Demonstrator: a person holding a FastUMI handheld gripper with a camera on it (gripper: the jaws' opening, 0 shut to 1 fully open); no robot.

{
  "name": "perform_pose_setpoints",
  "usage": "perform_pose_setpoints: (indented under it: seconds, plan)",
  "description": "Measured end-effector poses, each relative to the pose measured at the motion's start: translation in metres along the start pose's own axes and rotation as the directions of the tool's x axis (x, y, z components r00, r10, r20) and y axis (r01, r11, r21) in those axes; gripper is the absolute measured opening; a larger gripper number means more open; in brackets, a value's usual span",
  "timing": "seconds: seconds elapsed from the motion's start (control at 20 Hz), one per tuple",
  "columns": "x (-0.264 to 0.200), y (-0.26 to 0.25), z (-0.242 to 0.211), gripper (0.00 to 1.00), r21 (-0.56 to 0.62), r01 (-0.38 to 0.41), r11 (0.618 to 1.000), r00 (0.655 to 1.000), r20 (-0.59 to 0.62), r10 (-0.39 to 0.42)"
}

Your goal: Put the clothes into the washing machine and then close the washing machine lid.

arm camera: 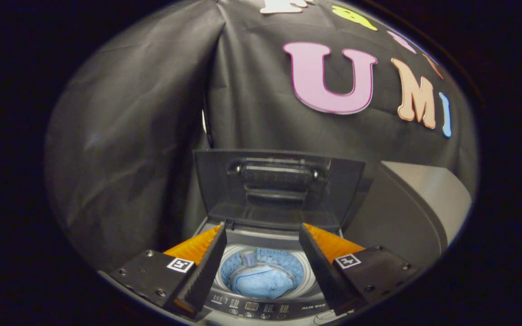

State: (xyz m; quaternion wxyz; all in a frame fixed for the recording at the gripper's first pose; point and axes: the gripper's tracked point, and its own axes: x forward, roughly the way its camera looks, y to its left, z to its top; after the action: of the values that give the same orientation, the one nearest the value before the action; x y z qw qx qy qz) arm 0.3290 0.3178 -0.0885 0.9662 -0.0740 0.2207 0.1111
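A top-loading washing machine [265, 309] stands just below and ahead of my fingers, its control panel nearest me. Its dark lid [279, 188] is raised upright at the back, leaning toward the black cloth wall. Down in the round drum [261, 271] lies a light blue piece of clothing [263, 281]. My gripper [263, 235] hovers above the drum opening, open, with nothing between its fingers. The two fingers [204, 262] frame the drum on either side.
A grey appliance or cabinet [417, 203] stands close on the right of the washing machine. Black cloth hangs behind and to the left of the machine.
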Motion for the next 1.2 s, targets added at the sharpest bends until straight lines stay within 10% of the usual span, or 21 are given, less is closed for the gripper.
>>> perform_pose_setpoints:
  seconds: [0.5,1.2]
  plan:
    - [0.037,-0.039,0.118,0.97,0.079,0.082,0.993,0.96,0.262,-0.1]
    - [0.155,-0.063,0.103,0.97,0.049,0.177,0.983,0.967,0.174,-0.183]
